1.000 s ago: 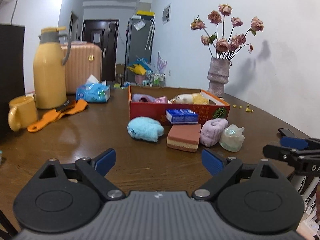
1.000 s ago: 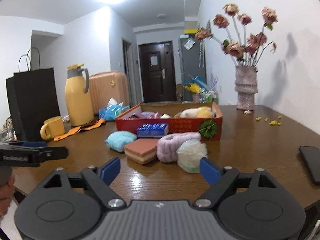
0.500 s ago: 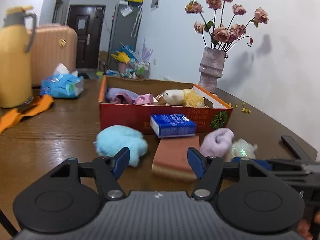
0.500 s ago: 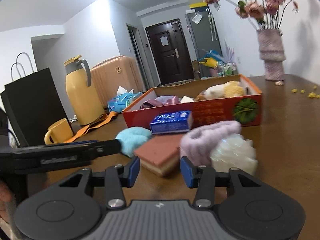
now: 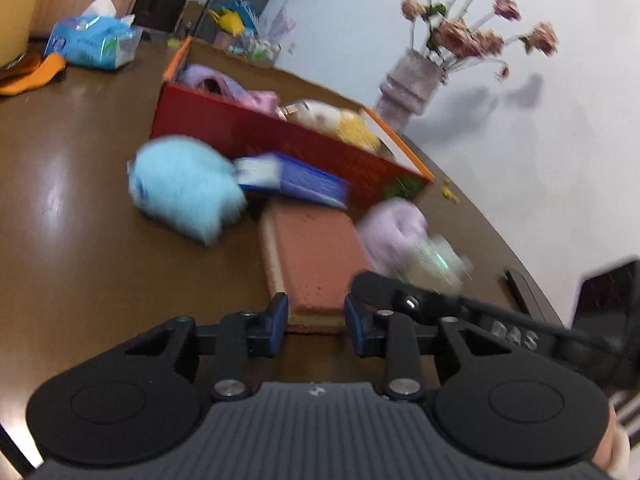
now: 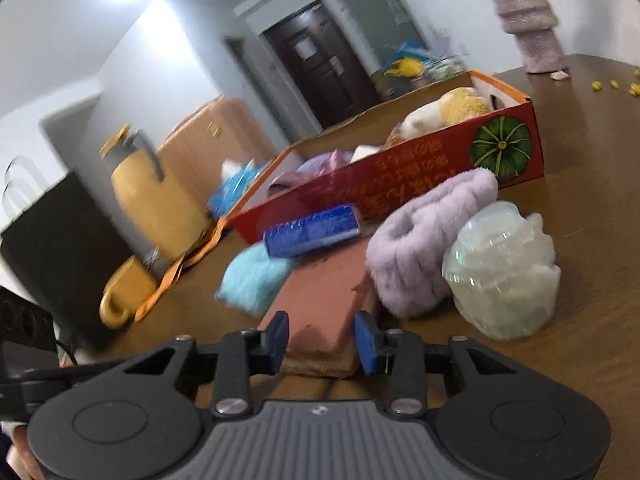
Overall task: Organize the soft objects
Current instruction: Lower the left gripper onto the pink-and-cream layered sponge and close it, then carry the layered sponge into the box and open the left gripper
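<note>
Our jaws on both sides stand partly open, a narrow gap between the blue pads: the left gripper and the right gripper each straddle a near corner of the brick-red sponge block without visibly pressing it, and we grip nothing. The sponge lies flat on the brown wooden worktop, its pale underlayer showing at the near edge. Just beside it sit a lilac fluffy roll and a clear crinkled plastic ball touching each other on the right, a sky-blue plush on the left, and a blue tissue pack leaning over its far end. Behind them stands the red cardboard box, already holding plush things. Bare worktop lies left of the plush; a vase of dried roses stands by the white wall.
</note>
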Demonstrator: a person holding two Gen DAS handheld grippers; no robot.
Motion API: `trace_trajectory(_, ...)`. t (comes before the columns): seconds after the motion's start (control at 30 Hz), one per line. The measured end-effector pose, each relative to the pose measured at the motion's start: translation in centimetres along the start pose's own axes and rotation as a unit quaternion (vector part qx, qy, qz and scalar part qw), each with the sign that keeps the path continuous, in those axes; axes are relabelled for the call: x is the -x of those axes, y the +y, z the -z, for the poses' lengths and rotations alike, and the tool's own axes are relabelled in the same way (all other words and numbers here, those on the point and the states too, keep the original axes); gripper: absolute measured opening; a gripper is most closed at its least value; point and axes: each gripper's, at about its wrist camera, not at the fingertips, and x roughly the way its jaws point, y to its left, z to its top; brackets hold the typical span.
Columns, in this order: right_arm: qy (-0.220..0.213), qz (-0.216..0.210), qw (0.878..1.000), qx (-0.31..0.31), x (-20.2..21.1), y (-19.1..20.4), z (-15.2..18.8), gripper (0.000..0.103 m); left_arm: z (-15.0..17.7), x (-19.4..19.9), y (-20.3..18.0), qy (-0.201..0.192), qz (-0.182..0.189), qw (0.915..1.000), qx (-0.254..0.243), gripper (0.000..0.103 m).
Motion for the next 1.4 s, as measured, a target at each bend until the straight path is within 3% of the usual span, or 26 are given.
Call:
trace_trajectory(0.07,0.025,-0.007,0.999,0.030,1.4,0.2,0.5,0.041,1.7,1.4,-1.2,0.005,0.027,0.9996,-0.002,0.042)
trace_trajectory(0.13,0.019,-0.001,0.999,0.029,2.7,-0.2,1.1,0.042,3.2,2.4,-2.5,0.015,0.072,0.9969,-0.028,0.048)
trace_trajectory(0.17,0.011,0.013,1.000,0.024,3.3,-0.3,1.2,0.043,3.4,2.9,-2.9,0.011,0.073,0.9964,-0.042,0.052)
trace_trajectory(0.27,-0.017,0.042,0.999,0.031,5.7,-0.4,1.7,0.045,2.8,4.3,-3.1,-0.050,0.017,0.9950,-0.085,0.061)
trace_trajectory(0.33,-0.024,0.025,0.999,0.020,7.2,-0.8,2.1,0.045,1.3,4.3,-2.1,-0.080,-0.025,0.9923,-0.092,0.061)
trace_trajectory(0.43,-0.020,-0.014,1.000,-0.016,8.0,-1.7,3.1,0.045,-0.9,2.3,-0.4,-0.053,-0.016,0.9960,-0.070,0.061)
trace_trajectory(0.5,-0.015,-0.022,0.999,-0.042,7.2,-1.8,3.6,0.045,-1.3,0.9,0.2,-0.025,0.004,0.9986,-0.046,0.055)
trace_trajectory(0.53,-0.016,-0.018,0.998,-0.051,6.9,-1.8,3.9,0.045,-1.1,0.2,0.3,-0.010,0.011,0.9993,-0.035,0.049)
trace_trajectory(0.57,-0.020,-0.015,0.998,-0.056,6.6,-1.9,4.2,0.045,-0.9,-0.3,0.4,0.008,0.011,0.9996,-0.024,0.035)
trace_trajectory(0.6,-0.025,-0.014,0.998,-0.062,6.2,-2.0,4.2,0.045,-0.3,-0.6,0.5,0.018,0.013,0.9996,-0.018,0.033)
trace_trajectory(0.7,-0.046,0.000,0.997,-0.060,5.2,-2.1,3.9,0.043,1.2,0.5,0.0,0.018,0.015,0.9996,-0.015,0.034)
trace_trajectory(0.8,-0.047,0.001,0.998,-0.048,4.7,-2.0,3.1,0.043,1.8,1.6,0.3,0.004,0.016,0.9998,-0.005,0.043)
trace_trajectory(0.93,-0.036,0.006,0.999,-0.035,5.4,-2.2,2.9,0.044,1.7,1.2,0.6,0.008,0.017,0.9998,0.009,0.043)
trace_trajectory(0.97,-0.029,0.006,0.999,-0.035,5.5,-2.3,3.1,0.044,1.7,1.0,0.4,0.010,0.021,0.9997,0.007,0.043)
trace_trajectory(1.03,-0.016,0.002,0.999,-0.044,5.4,-2.5,3.5,0.043,1.7,0.6,0.1,0.015,0.031,0.9994,0.003,0.031)
trace_trajectory(1.13,-0.014,0.011,0.999,-0.039,5.2,-2.3,3.7,0.038,1.5,0.8,-0.7,0.007,0.028,0.9995,-0.007,0.029)
trace_trajectory(1.23,-0.047,-0.001,0.999,-0.016,6.2,-1.3,1.5,0.035,-0.9,2.2,-1.9,-0.041,0.038,0.9982,-0.021,0.029)
trace_trajectory(1.3,-0.074,-0.011,0.997,0.015,6.6,-0.6,-1.7,0.035,-4.1,2.3,-3.0,-0.081,0.053,0.9947,-0.034,0.029)
trace_trajectory(1.4,-0.094,-0.001,0.994,0.051,5.8,-0.7,-8.1,0.035,-10.0,-0.7,-4.1,-0.095,0.060,0.9929,-0.038,0.029)
